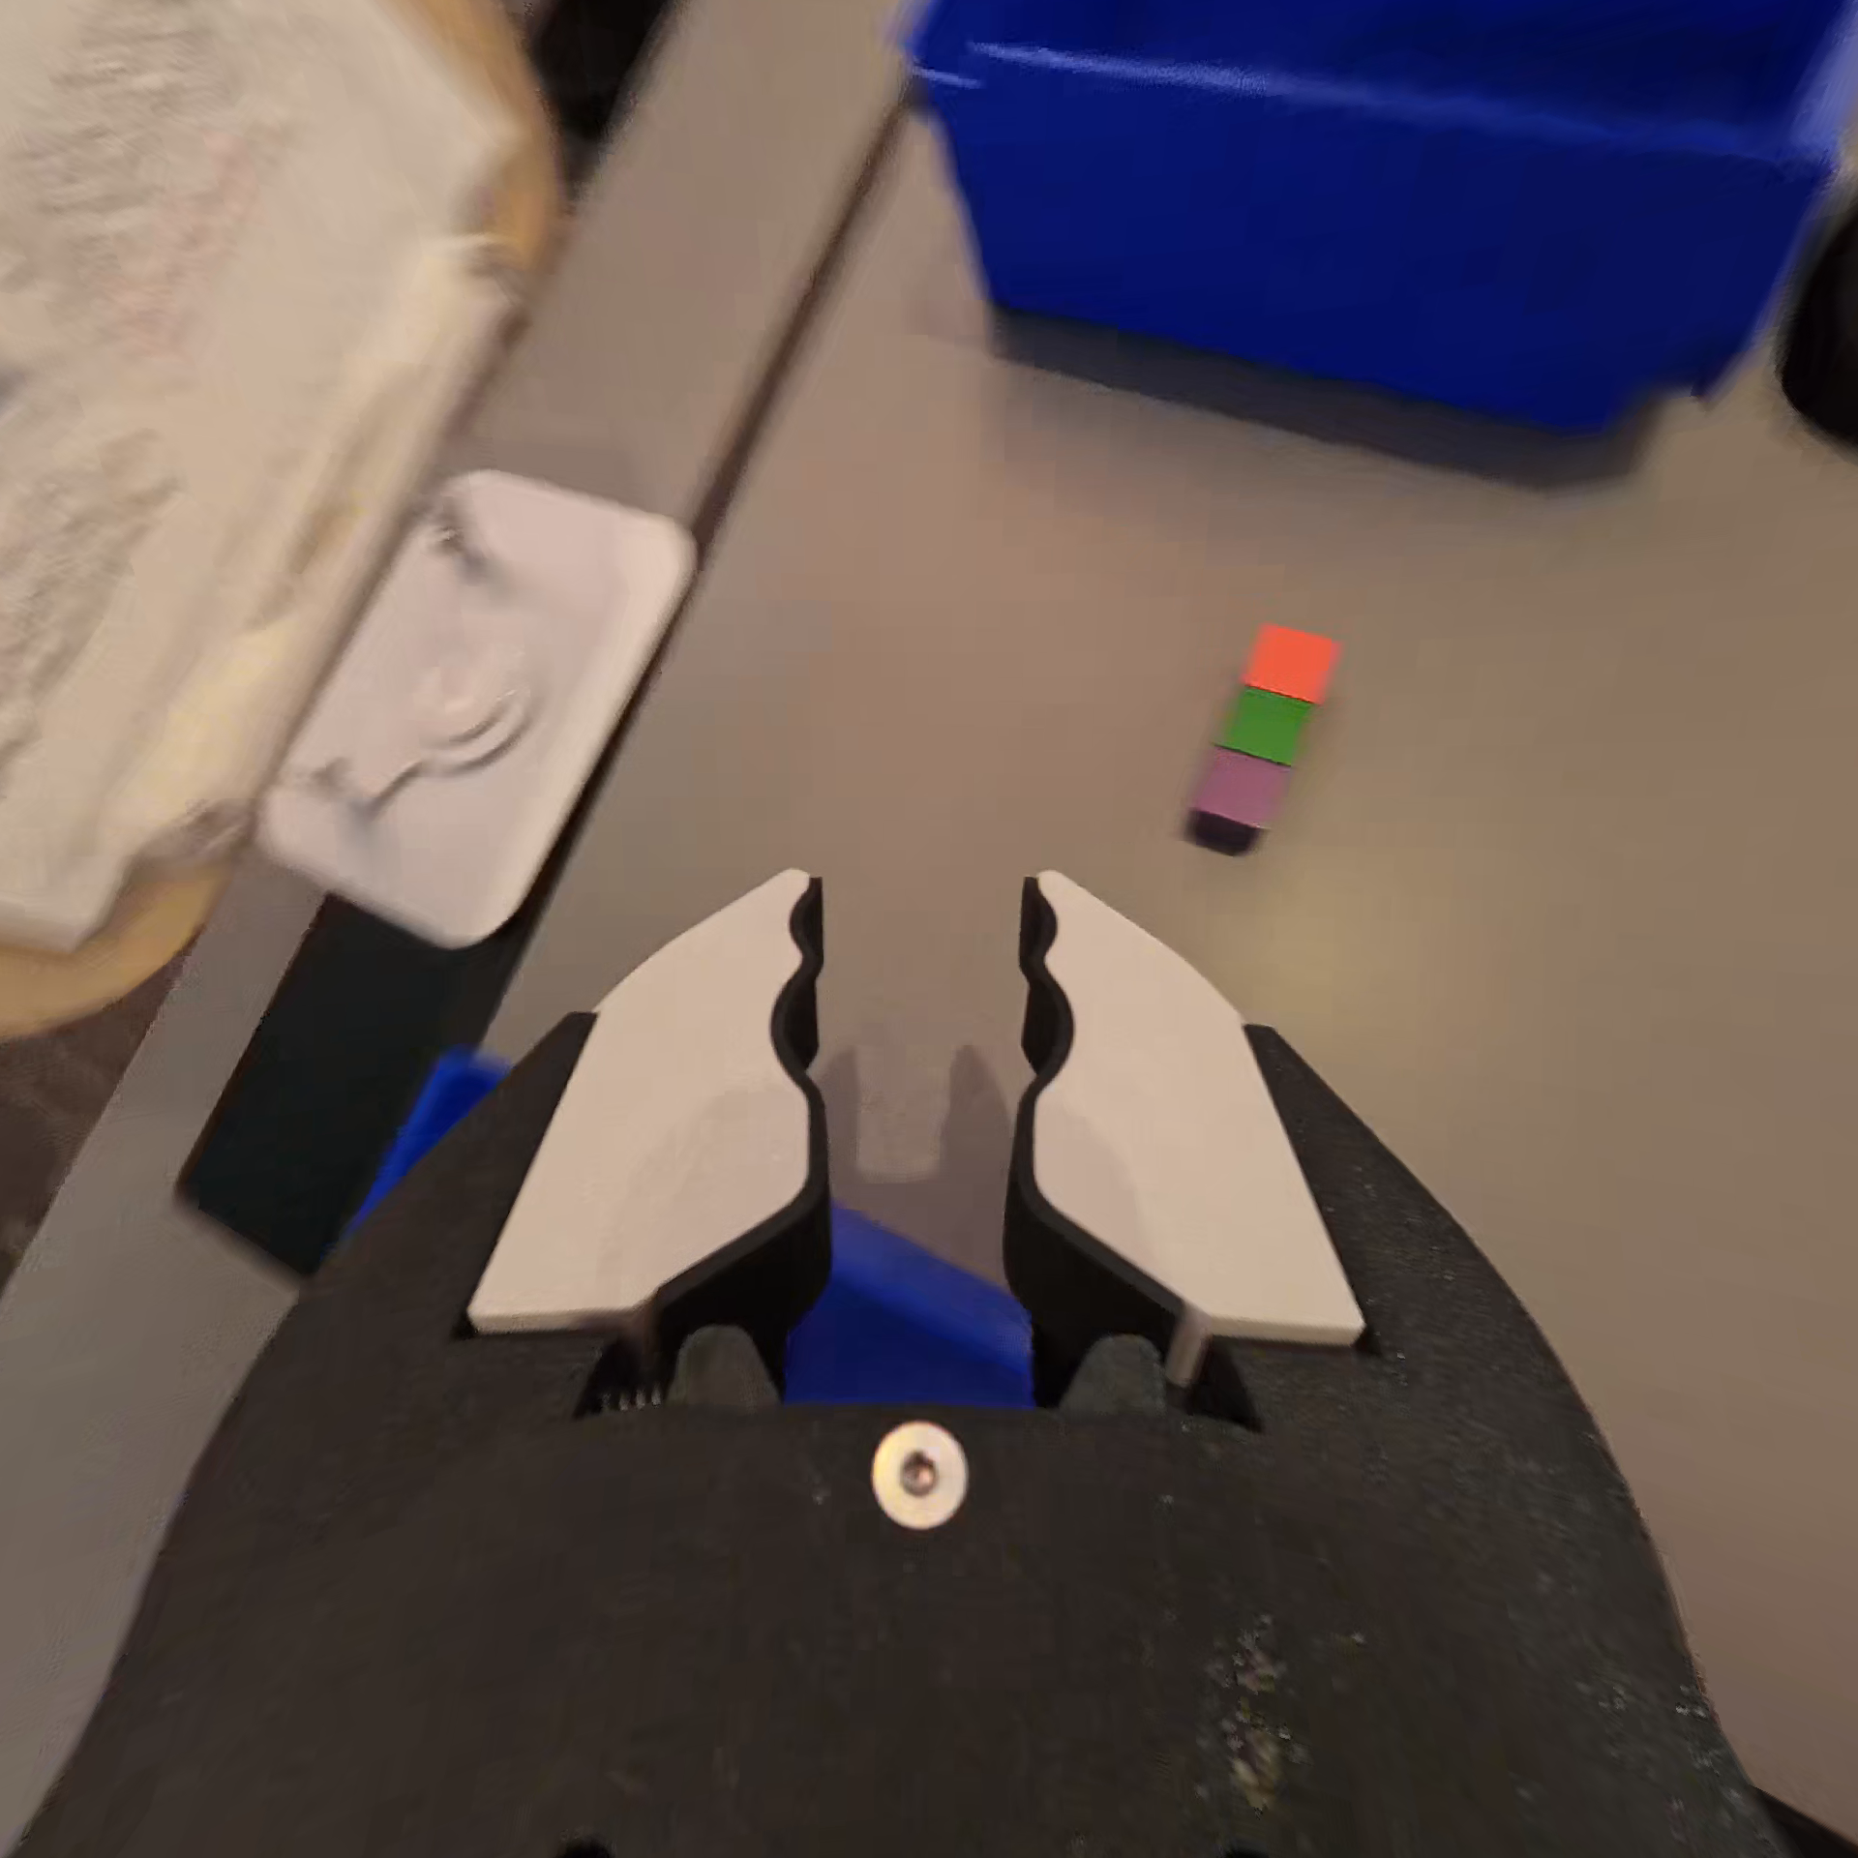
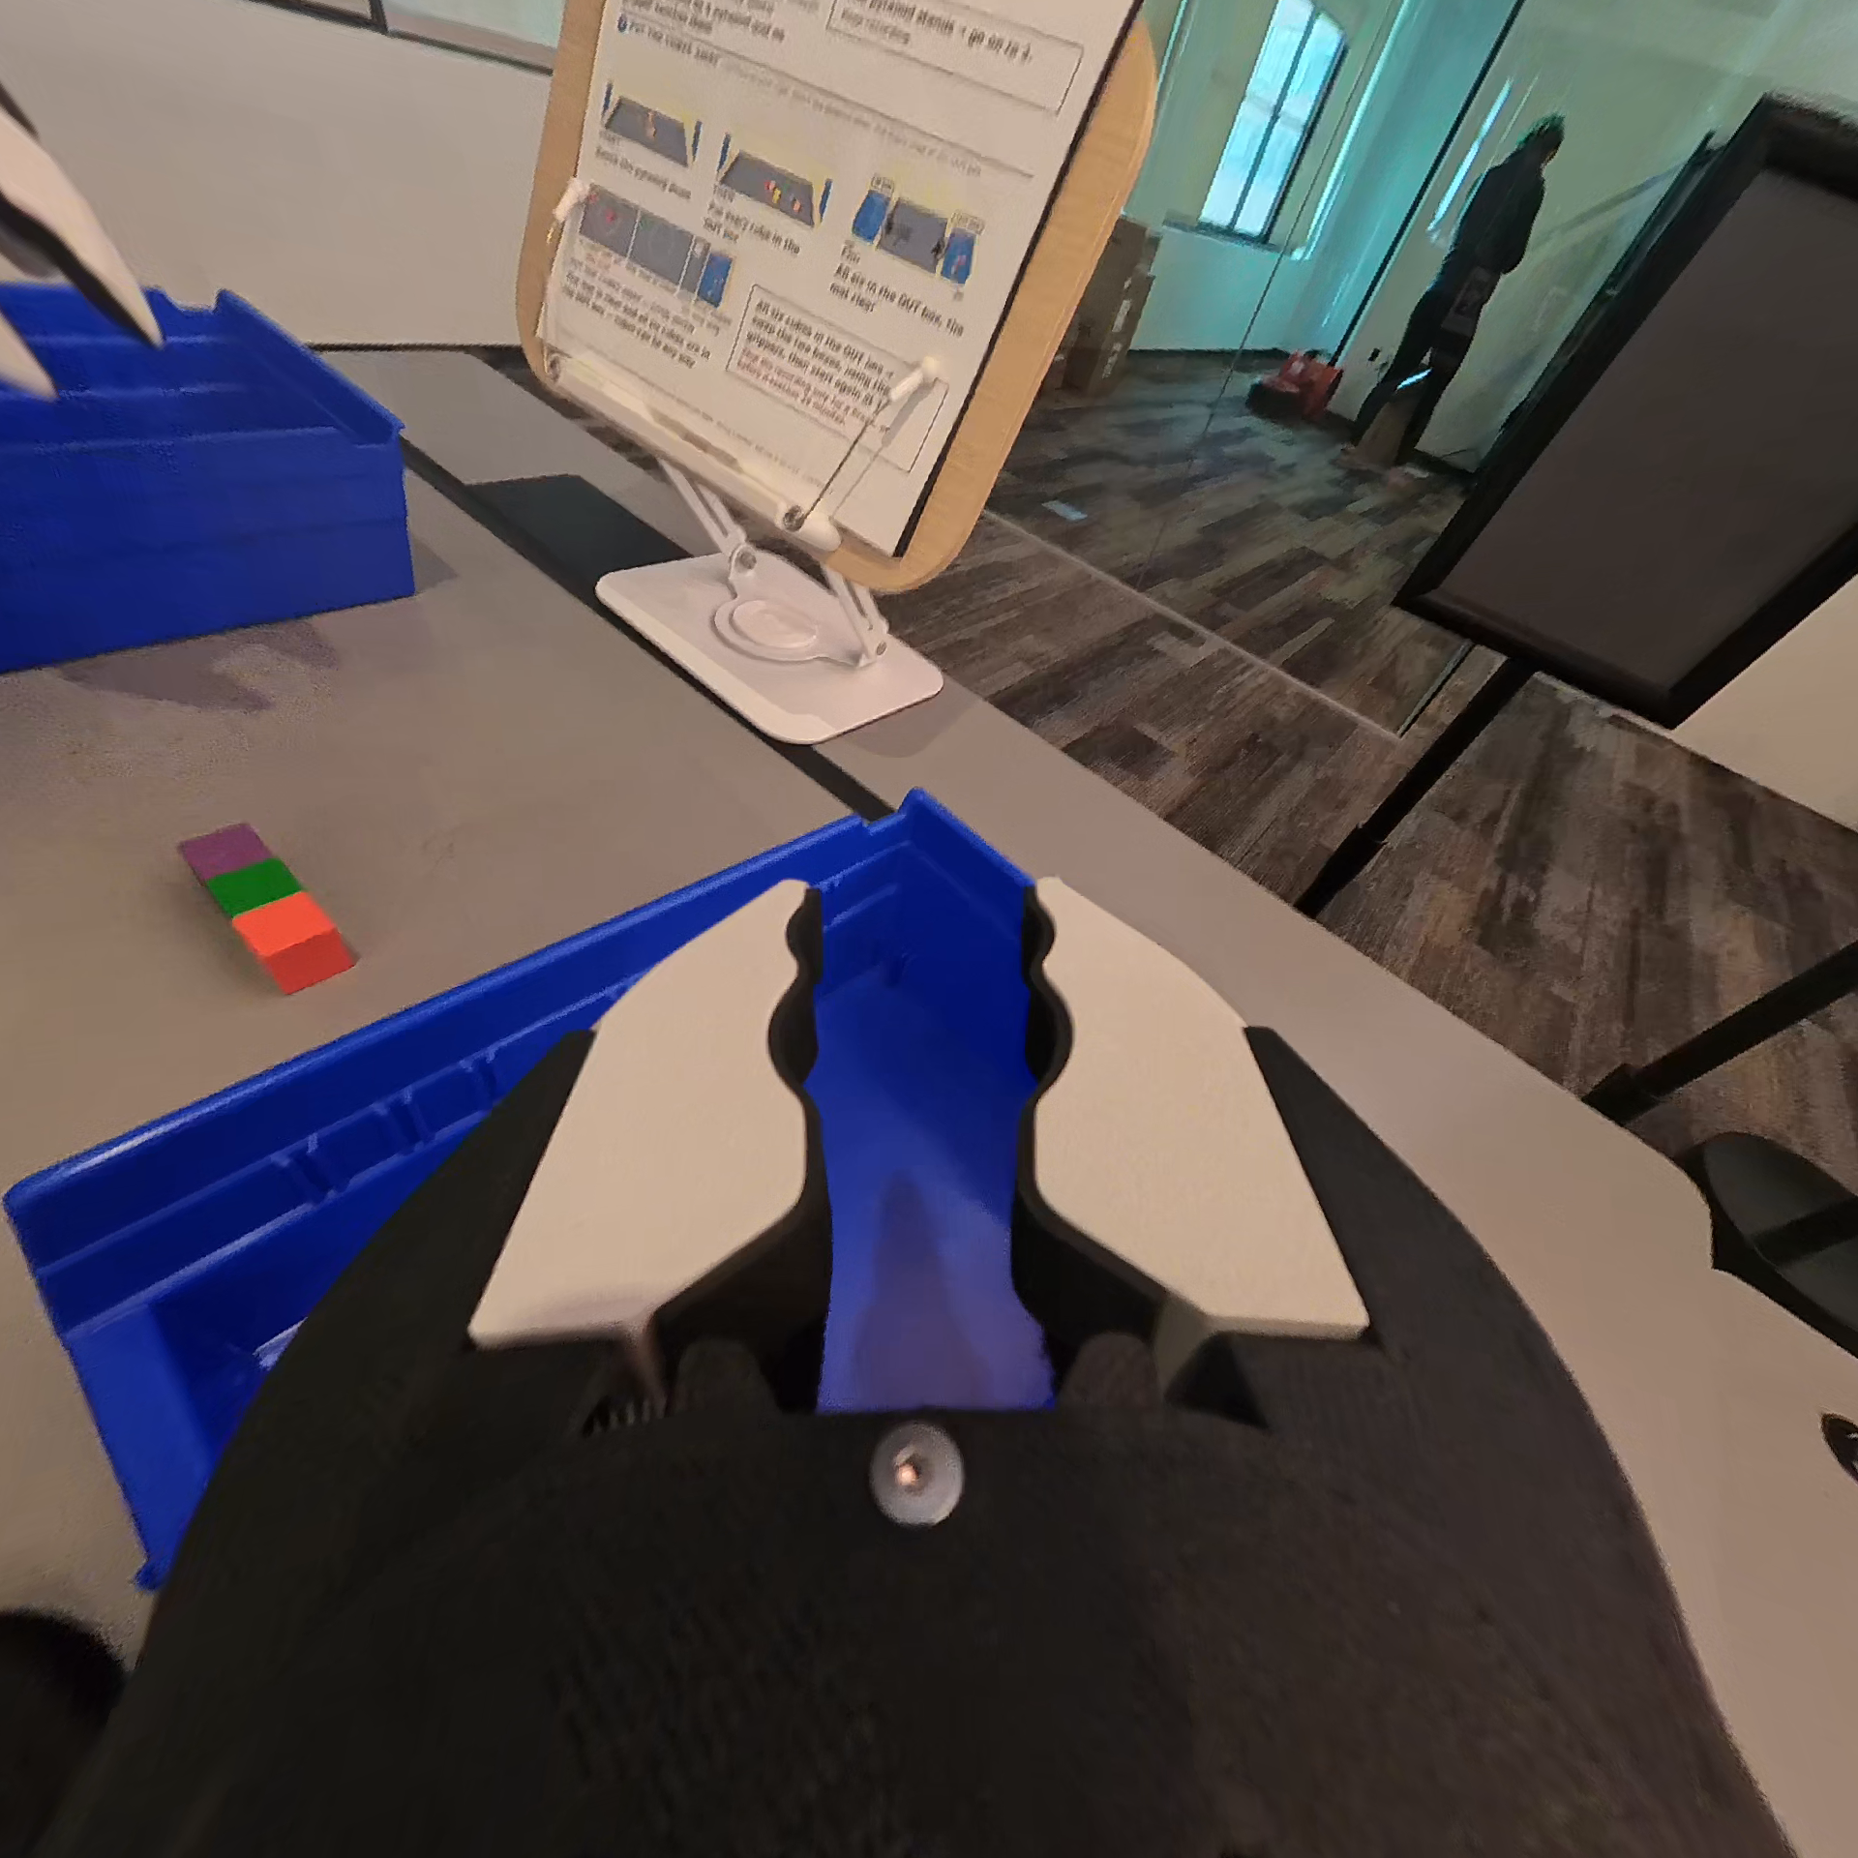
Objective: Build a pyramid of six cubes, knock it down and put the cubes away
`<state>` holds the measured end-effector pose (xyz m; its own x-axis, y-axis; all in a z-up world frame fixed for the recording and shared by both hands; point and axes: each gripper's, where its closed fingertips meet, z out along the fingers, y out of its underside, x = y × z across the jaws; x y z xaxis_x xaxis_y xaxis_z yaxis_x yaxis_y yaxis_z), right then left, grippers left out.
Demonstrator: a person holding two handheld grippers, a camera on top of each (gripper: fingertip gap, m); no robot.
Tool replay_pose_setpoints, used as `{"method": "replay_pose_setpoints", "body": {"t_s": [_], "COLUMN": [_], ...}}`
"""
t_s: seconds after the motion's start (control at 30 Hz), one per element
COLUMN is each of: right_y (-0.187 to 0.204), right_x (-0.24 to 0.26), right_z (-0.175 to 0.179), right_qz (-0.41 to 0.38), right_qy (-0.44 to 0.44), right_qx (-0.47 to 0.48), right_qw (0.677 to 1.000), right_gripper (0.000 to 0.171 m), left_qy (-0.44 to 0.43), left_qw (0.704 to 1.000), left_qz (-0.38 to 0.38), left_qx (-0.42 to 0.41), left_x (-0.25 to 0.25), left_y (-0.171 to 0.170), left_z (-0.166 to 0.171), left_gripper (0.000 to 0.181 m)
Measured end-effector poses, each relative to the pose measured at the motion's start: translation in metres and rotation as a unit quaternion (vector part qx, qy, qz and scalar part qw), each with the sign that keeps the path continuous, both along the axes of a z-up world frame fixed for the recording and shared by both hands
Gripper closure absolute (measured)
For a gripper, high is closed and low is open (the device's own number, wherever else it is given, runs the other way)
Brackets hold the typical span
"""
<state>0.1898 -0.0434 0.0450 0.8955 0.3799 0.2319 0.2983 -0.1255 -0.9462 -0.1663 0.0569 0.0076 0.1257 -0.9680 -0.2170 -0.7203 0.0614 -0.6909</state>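
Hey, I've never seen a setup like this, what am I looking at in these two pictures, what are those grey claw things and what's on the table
Each picture comes from a camera mounted on a hand-held gripper, looking forward along its two grey fingers. A person holds one in each hand; there is no robot arm.

The left gripper hangs open and empty over the grey table. The right gripper is also open and empty, above a blue bin.

On the table three small cubes touch in a row: purple cube, green cube, orange cube. A second blue bin stands farther off, and an instruction sheet on a white stand sits at the table's edge.
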Motion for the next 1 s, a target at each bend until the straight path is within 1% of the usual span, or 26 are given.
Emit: {"method": "replay_pose_setpoints", "body": {"t_s": [0.07,0.1,0.13,0.17,0.23,0.33,0.43,0.5,0.57,0.67,0.7,0.73,0.8,1.0], "right_y": [0.001,0.0,0.0,0.0,0.0,0.003,0.005,0.006,0.006,0.007,0.007,0.008,0.008,0.008], "right_x": [-0.003,-0.005,-0.007,-0.008,-0.008,-0.01,-0.01,-0.012,-0.012,-0.013,-0.012,-0.012,-0.011,-0.011], "right_z": [0.008,0.01,0.011,0.011,0.008,0.003,-0.004,-0.007,-0.01,-0.013,-0.015,-0.015,-0.016,-0.017], "right_qz": [0.0,0.005,0.007,0.008,0.007,0.01,0.007,0.008,0.008,0.01,0.008,0.007,0.007,0.009], "right_qy": [0.01,0.015,0.016,0.013,0.005,0.005,-0.007,-0.013,-0.016,-0.018,-0.019,-0.02,-0.021,-0.02], "right_qx": [0.022,0.026,0.027,0.026,0.019,0.008,-0.006,-0.013,-0.018,-0.026,-0.028,-0.029,-0.031,-0.034], "right_qw": [1.0,1.0,0.999,1.0,1.0,1.0,1.0,1.0,1.0,0.999,0.999,0.999,0.999,0.999], "right_gripper": [0.133,0.133,0.133,0.133,0.133,0.133,0.132,0.132,0.132,0.132,0.132,0.132,0.132,0.132], "left_qy": [-0.049,-0.08,-0.102,-0.108,-0.09,-0.027,0.043,0.089,0.125,0.174,0.176,0.168,0.155,0.184], "left_qw": [0.995,0.988,0.978,0.969,0.942,0.918,0.902,0.887,0.873,0.849,0.846,0.848,0.845,0.833], "left_qz": [0.089,0.135,0.182,0.222,0.316,0.379,0.413,0.44,0.458,0.494,0.499,0.497,0.499,0.503], "left_qx": [-0.007,-0.003,-0.008,-0.024,-0.065,-0.118,-0.118,-0.108,-0.111,-0.07,-0.061,-0.071,-0.11,-0.14], "left_x": [-0.04,-0.061,-0.082,-0.103,-0.142,-0.175,-0.193,-0.203,-0.209,-0.224,-0.224,-0.219,-0.212,-0.215], "left_y": [0.043,0.063,0.081,0.095,0.117,0.125,0.129,0.135,0.137,0.15,0.154,0.155,0.153,0.152], "left_z": [0.031,0.042,0.047,0.043,0.018,-0.034,-0.074,-0.092,-0.105,-0.112,-0.112,-0.115,-0.121,-0.136], "left_gripper": [0.14,0.14,0.141,0.141,0.142,0.143,0.144,0.138,0.135,0.137,0.138,0.139,0.132,0.127]}}
